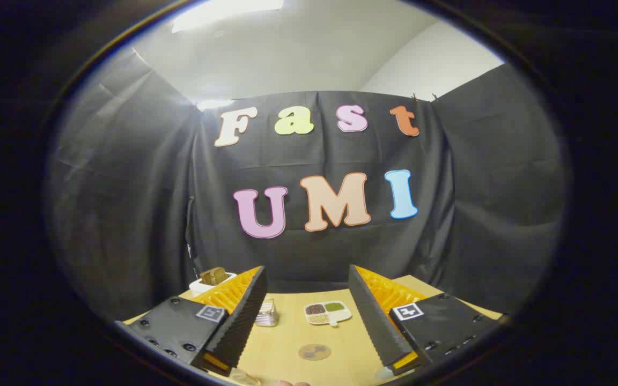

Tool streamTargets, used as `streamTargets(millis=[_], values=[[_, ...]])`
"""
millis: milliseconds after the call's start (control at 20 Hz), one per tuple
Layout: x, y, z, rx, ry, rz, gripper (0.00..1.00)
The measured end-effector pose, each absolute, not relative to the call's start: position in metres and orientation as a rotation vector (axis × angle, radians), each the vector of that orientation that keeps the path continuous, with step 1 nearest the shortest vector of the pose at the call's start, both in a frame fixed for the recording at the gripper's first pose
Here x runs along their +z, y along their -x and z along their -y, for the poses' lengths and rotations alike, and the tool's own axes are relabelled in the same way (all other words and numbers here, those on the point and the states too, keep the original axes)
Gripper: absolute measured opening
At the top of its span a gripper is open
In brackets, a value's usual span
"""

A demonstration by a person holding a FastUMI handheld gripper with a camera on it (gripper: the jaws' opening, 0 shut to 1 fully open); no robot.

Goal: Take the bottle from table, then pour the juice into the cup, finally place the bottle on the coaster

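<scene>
My gripper (306, 271) is open and held above the wooden table (287, 343), with nothing between its ridged black-and-orange fingers (242, 316). A small round brown coaster (314, 351) lies flat on the table between the fingers, near their bases. A small faceted clear glass cup (267, 313) stands upright just inside the left finger, farther back than the coaster. A pale translucent object (244, 378) shows partly below the left finger's base; I cannot tell whether it is the bottle.
A white divided dish (328, 312) with beans and grains sits beyond the coaster, near the right finger. A white holder with brown bread (211, 280) stands at the table's far left corner. The booth's black cloth wall closes off the back.
</scene>
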State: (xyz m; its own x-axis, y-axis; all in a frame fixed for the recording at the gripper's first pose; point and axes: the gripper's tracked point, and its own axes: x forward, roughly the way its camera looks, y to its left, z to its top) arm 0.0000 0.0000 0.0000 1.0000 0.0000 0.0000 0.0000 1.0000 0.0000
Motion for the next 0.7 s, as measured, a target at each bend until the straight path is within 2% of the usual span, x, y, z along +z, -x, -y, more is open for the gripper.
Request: streamTargets(millis=[700], values=[[-0.025, 0.023, -0.075, 0.081, -0.026, -0.023, 0.96]])
